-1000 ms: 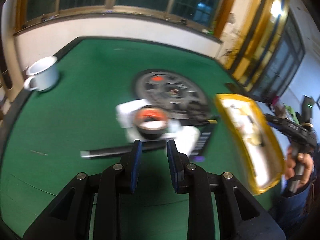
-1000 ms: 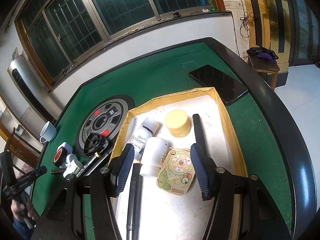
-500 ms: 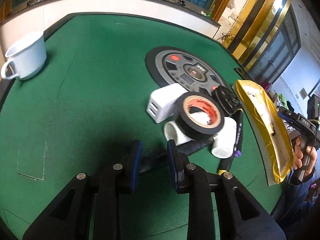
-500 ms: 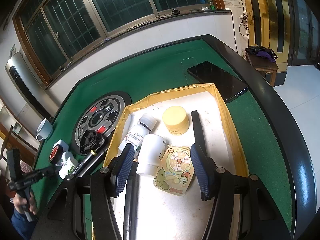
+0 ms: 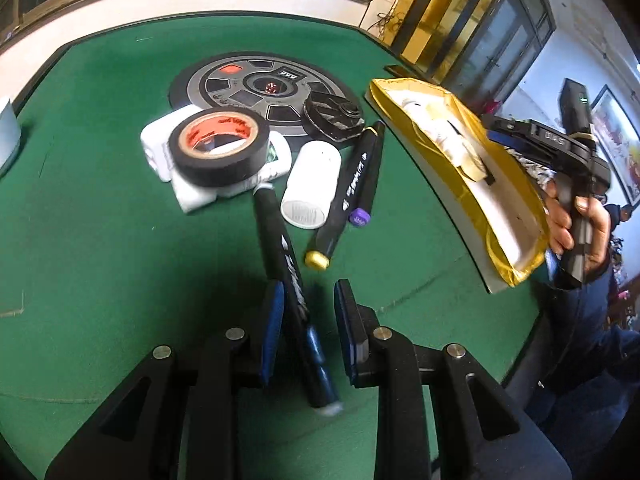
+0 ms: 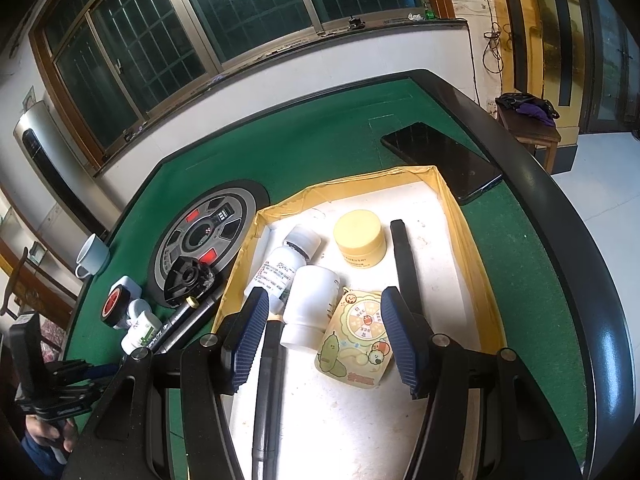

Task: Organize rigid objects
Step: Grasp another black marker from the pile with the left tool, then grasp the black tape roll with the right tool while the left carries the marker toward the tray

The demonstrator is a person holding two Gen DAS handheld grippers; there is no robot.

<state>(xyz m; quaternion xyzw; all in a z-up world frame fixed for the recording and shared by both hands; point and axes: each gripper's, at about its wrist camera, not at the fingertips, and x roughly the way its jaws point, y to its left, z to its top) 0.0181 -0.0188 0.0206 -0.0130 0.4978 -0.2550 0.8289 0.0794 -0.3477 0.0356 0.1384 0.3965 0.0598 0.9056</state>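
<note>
My left gripper (image 5: 310, 320) is open low over the green felt. A black pen with a blue end (image 5: 280, 232) lies between its fingers, close against the left pad. Beyond the pen sit a black tape roll (image 5: 218, 144) on a white charger (image 5: 156, 148), a white bottle (image 5: 312, 184) on its side, a black marker (image 5: 352, 184) and a black knob (image 5: 334, 116). My right gripper (image 6: 324, 332) hangs open over the yellow-rimmed tray (image 6: 468, 240). The tray holds a white bottle (image 6: 310, 304), a labelled bottle (image 6: 284, 268), a yellow jar (image 6: 360, 238), a black bar (image 6: 404, 264), a cartoon pouch (image 6: 356, 344) and a dark pen (image 6: 268, 380).
A round grey disc (image 6: 204, 236) lies left of the tray. A black phone (image 6: 440, 156) rests beyond the tray's far corner, and a white mug (image 6: 92, 256) stands at the table's left edge. The table rim (image 6: 568, 240) curves along the right. A hand (image 5: 568, 216) holds the right gripper beside the tray.
My left gripper has dropped and swung toward the pile; the black pen now lies between its fingers instead of ahead of them. The right gripper has barely shifted over the tray.
</note>
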